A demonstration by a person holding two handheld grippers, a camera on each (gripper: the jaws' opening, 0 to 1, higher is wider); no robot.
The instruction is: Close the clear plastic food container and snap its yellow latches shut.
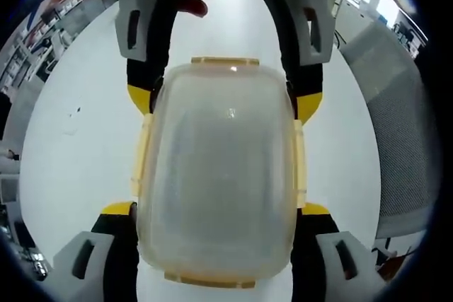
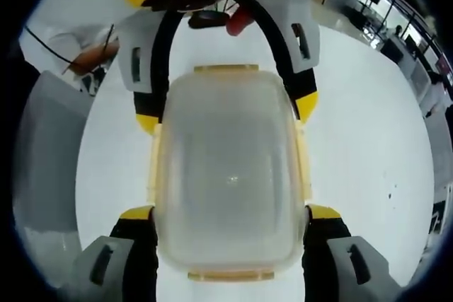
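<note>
Across a broad white table [image 1: 71,175], seen from the left gripper view, lies the clear plastic container [image 1: 219,175], lid down on its base, resting flat and taking up the middle of the scene. Same table [image 2: 368,160] and same container [image 2: 228,175] in the right gripper view, from the opposite end. Between the jaws of the left gripper [image 1: 216,210], rising at the bottom of its own view, sits the near end of the container, one yellow-tipped jaw at each long side, spread wide and just beside the walls; whether touching or only alongside, cannot tell. Opposite, at the top of that view, the right gripper [image 1: 223,100], likewise straddling the far end with jaws spread wide. In the right gripper view, the mirror of this: right gripper [image 2: 230,213] at the bottom flanking the near end, left gripper [image 2: 226,114] at the top flanking the far end. Along the container's rim, four yellow latches: a long one on each side [image 1: 144,157] [image 1: 300,164] and a short one at each end [image 1: 224,61] [image 1: 209,280]; whether snapped fully home, cannot tell. Off to the right of the table in the left gripper view, a grey mesh chair back [image 1: 396,125].
</note>
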